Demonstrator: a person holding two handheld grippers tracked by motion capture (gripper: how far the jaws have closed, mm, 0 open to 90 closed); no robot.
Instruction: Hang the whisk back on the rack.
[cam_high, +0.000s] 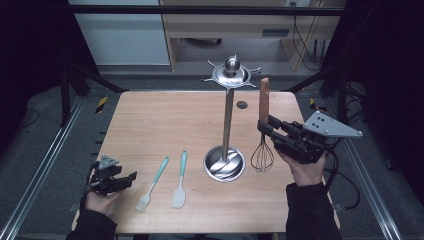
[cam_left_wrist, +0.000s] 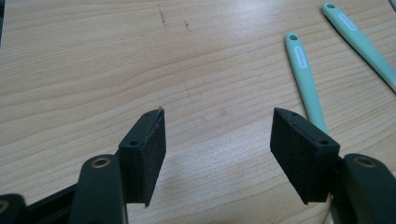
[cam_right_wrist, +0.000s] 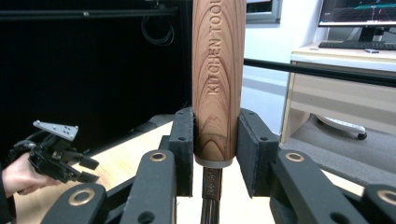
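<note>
Right tongs (cam_right_wrist: 215, 154) clamp the whisk (cam_high: 262, 131) upright by its stiff wooden handle, wire head hanging light and springy just above the counter (cam_high: 165, 120) beside the stand (cam_high: 226, 135); left tongs (cam_left_wrist: 217, 156) stand open, empty.

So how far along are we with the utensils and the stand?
Nothing hangs on the stand yet. The right gripper holds the whisk upright by its wooden handle beside it. The brush and spatula lie on the table; the left gripper is open.
</note>
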